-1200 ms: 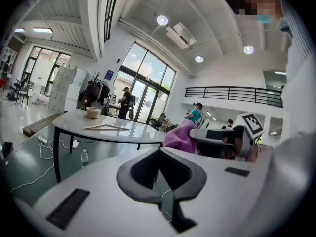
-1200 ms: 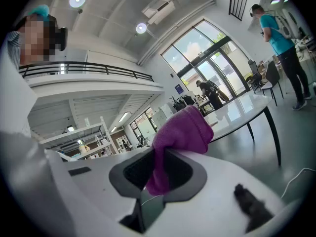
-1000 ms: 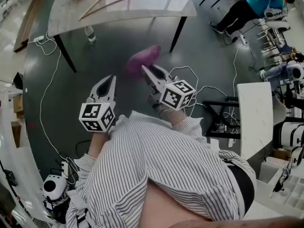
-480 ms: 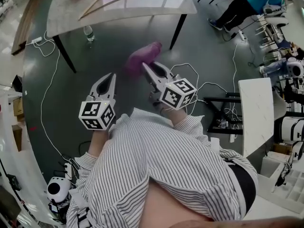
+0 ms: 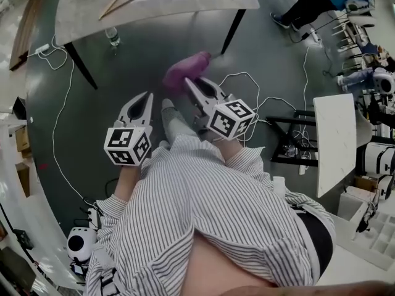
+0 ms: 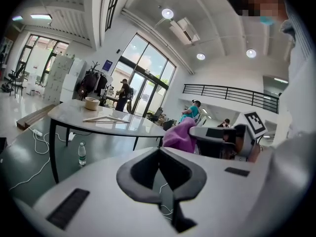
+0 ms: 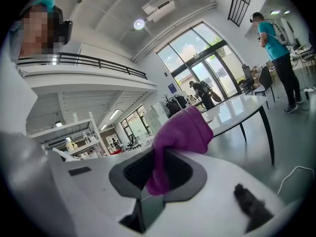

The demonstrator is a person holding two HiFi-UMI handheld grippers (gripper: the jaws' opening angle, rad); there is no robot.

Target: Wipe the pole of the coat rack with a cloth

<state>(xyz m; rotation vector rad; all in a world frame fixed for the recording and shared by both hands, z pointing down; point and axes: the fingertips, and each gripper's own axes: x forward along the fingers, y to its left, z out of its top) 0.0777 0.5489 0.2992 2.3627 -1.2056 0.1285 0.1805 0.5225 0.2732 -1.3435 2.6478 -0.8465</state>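
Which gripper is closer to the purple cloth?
Right. The right gripper has the purple cloth pinched between its jaws. The left gripper is shut and empty, off to the cloth's left in the head view, not touching it.

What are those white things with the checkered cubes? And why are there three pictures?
A person in a striped shirt holds a tool in each hand. Each tool ends in a gripper, two jaws that pinch. One picture comes from a camera on the person's head, looking down. The other two come from cameras riding on the grippers. The left gripper is shut and empty. The right gripper pinches a purple cloth. Ahead stands a pale table with a wooden triangle on it.
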